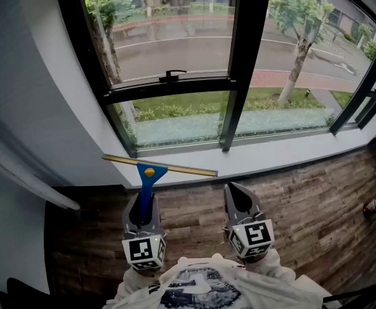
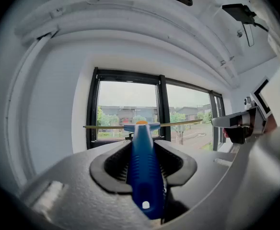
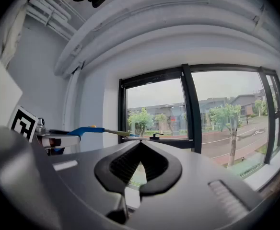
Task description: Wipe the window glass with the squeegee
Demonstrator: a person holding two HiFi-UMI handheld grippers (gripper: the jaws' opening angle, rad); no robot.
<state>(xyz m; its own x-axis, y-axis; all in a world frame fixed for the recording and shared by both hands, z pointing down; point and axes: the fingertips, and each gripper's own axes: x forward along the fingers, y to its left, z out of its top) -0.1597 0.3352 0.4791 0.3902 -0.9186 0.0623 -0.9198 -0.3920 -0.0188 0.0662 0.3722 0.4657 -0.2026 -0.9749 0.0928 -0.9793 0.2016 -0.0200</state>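
Head view: the left gripper (image 1: 143, 199) is seen closed on the blue handle of the squeegee (image 1: 148, 184), which runs out forward between its two jaws. The squeegee's long blade is carried crosswise just beyond the jaw tips, level, and is seen against the white wall under the window sill (image 1: 284, 152), apart from the window glass (image 1: 175, 40). The right gripper (image 1: 235, 192) is held beside the left one, over the wooden floor (image 1: 323, 192), with its jaws drawn together to a point and nothing between them.

Left gripper view: the squeegee (image 2: 143, 162) handle is shown clamped down the middle of the left gripper (image 2: 143, 143), with both ribbed pads pressed to its sides. The blade (image 2: 180, 123) is seen spread to both sides ahead of the jaws, across the lower part of the window. The right gripper (image 2: 240, 123) appears at the right edge.

Right gripper view: the right gripper (image 3: 140, 143) is shown with its tips meeting and empty. The squeegee (image 3: 89, 130) is seen to its left, pointed toward the black window frame (image 3: 190, 104), with the left gripper (image 3: 58, 141) behind it.
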